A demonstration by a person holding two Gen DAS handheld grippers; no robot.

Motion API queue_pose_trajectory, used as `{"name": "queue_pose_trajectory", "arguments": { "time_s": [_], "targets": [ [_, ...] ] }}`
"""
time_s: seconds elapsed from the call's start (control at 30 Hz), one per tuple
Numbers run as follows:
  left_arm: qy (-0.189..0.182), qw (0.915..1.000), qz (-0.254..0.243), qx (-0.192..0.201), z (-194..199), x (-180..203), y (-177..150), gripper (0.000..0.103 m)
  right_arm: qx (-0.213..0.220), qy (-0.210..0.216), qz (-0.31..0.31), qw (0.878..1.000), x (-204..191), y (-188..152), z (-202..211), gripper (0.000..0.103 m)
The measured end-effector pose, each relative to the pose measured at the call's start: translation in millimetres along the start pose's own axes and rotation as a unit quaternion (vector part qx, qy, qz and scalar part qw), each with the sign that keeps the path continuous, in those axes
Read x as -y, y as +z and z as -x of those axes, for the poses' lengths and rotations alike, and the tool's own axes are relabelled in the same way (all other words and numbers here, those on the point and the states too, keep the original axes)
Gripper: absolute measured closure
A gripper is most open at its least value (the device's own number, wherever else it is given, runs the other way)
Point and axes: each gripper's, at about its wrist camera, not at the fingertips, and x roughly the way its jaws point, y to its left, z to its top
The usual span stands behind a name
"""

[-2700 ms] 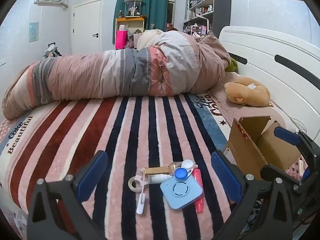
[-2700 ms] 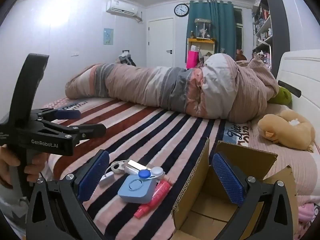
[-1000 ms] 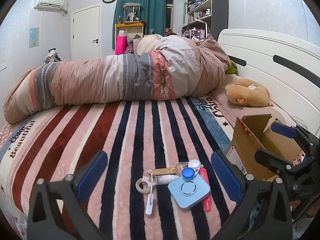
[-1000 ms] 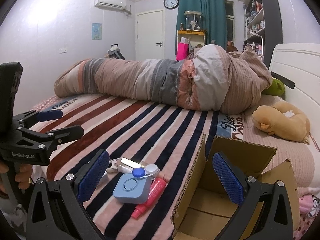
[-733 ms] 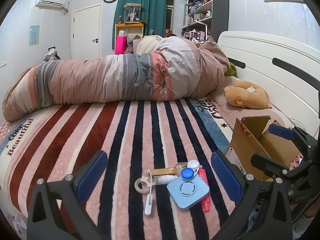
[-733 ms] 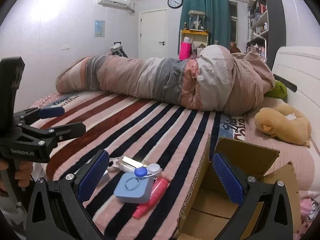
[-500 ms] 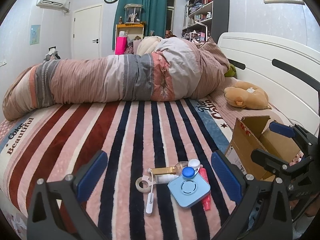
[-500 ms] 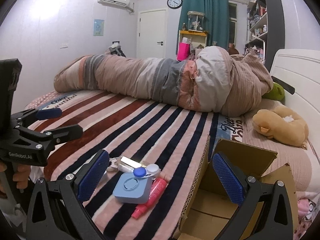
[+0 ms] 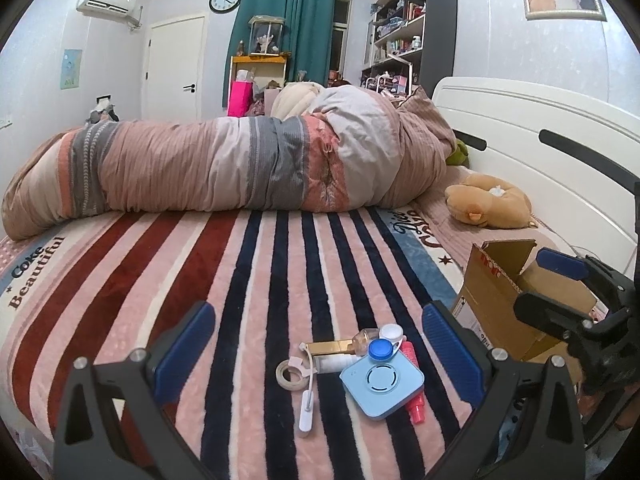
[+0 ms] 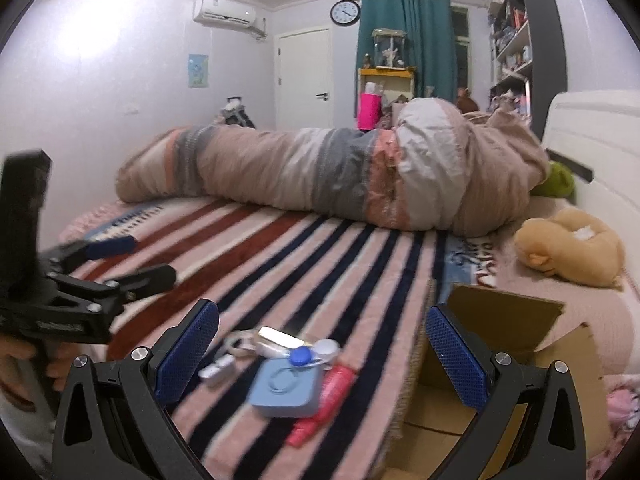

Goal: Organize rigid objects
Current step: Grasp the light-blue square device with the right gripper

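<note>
A small pile lies on the striped blanket: a light blue square box [image 9: 382, 382] [image 10: 286, 387], a blue and white lens case [image 9: 385, 341] [image 10: 316, 352], a red tube [image 9: 414, 402] [image 10: 325, 402], a gold-capped bottle [image 9: 340, 347], a roll of tape [image 9: 289, 373] and a white stick [image 9: 306, 410]. An open cardboard box [image 9: 496, 300] [image 10: 516, 344] stands right of the pile. My left gripper [image 9: 316, 354] is open, hovering in front of the pile. My right gripper [image 10: 322, 354] is open too, between pile and box.
A rolled duvet [image 9: 224, 168] lies across the far side of the bed. A tan plush toy [image 9: 486, 206] rests by the white headboard [image 9: 532, 128]. A hand [image 10: 24, 364] holds the left gripper's handle at the left edge of the right wrist view.
The right wrist view has swung left toward the pile and is blurred by motion. The left view has barely shifted. Both grippers stay open and the objects lie as before.
</note>
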Motion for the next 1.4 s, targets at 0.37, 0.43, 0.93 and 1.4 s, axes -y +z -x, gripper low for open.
{"name": "queue_pose_trajectory", "arguments": {
  "time_s": [0.37, 0.43, 0.93, 1.4],
  "targets": [
    [0.005, 1.0, 0.004, 0.005, 0, -32, -10, 0.0, -0.036, -0.03, 0.103, 0.994, -59, 1, -22, 0.0],
    [0.013, 0.9999, 0.008, 0.007, 1, -44, -14, 0.0, -0.048, -0.027, 0.128, 0.99, -79, -3, -36, 0.0],
    [-0.002, 0.9973, 0.054, -0.05, -42, -112, -67, 0.0, -0.223, -0.123, 0.111, 0.961, -70, -89, -177, 0.001],
    [-0.004, 0.9975, 0.045, -0.053, -37, -111, -75, 0.0, -0.227, 0.014, 0.08, 0.97, -85, -97, -150, 0.023]
  ]
}}
